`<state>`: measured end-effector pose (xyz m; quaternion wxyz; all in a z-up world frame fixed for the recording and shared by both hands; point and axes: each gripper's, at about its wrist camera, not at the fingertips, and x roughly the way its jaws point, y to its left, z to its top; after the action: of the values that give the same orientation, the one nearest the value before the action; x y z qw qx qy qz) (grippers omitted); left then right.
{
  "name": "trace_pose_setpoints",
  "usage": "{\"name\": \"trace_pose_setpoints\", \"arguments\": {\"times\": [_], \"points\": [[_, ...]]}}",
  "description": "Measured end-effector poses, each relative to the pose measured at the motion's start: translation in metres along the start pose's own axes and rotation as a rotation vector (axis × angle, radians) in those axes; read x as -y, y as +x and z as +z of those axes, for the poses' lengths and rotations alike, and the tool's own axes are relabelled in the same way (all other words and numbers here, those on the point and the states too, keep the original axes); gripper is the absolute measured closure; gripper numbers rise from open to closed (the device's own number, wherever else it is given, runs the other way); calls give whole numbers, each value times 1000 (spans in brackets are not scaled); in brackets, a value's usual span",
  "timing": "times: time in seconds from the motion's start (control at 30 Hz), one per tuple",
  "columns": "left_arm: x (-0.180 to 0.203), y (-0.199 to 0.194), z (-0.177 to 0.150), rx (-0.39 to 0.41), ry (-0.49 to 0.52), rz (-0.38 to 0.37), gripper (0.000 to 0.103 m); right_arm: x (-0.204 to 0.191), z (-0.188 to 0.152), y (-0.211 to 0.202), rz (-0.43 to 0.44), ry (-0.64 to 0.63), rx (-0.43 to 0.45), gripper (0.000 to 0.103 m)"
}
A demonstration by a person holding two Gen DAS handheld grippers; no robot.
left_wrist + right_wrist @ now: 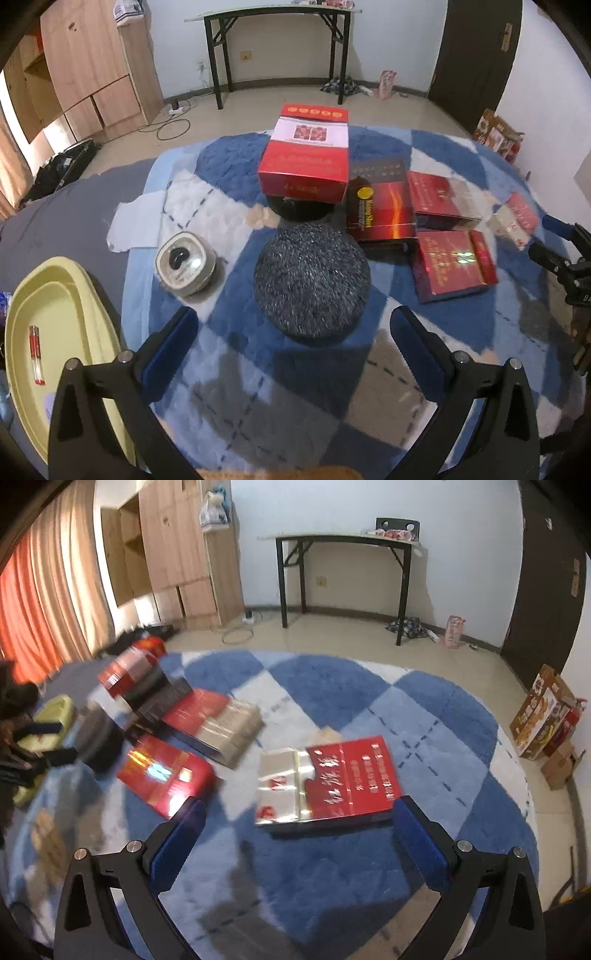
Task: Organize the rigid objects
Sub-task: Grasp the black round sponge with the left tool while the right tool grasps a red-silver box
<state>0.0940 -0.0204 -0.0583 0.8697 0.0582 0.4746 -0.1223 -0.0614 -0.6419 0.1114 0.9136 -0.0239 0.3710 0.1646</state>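
My left gripper is open above the checked blanket. Just ahead of its fingers lies a dark speckled round object, untouched. Left of that sits a round tin with a clear lid. A large red box rests on a black round item. Several flat red boxes lie to the right, beside a dark orange box. My right gripper is open with nothing held. A red and silver box lies flat just beyond its fingertips.
A yellow tray at the left holds a red lighter. The blue and white blanket covers the surface. Beyond stand a black folding table, wooden cabinets, a dark door and cardboard boxes on the floor.
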Motion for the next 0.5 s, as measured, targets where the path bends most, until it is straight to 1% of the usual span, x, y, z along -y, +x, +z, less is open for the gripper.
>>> {"name": "trace_pose_setpoints", "arguments": {"times": [0.07,0.2,0.27,0.33,0.4,0.5], "points": [[-2,7,3,-8,-15,2,0,4,1,18,-17,-3,-5,0],[0,26,5,-23,-22,22,0,13,-2,36,-46,30,21,0],[3,32,4,-32,-24,18,0,18,-5,37,-25,41,49,0],[7,40,2,-42,-14,19,0,21,-4,46,3,20,26,0],[12,44,1,-44,1,25,0,22,-5,56,58,8,11,0],[16,46,0,-35,15,20,0,18,-5,59,74,-41,21,0]]}}
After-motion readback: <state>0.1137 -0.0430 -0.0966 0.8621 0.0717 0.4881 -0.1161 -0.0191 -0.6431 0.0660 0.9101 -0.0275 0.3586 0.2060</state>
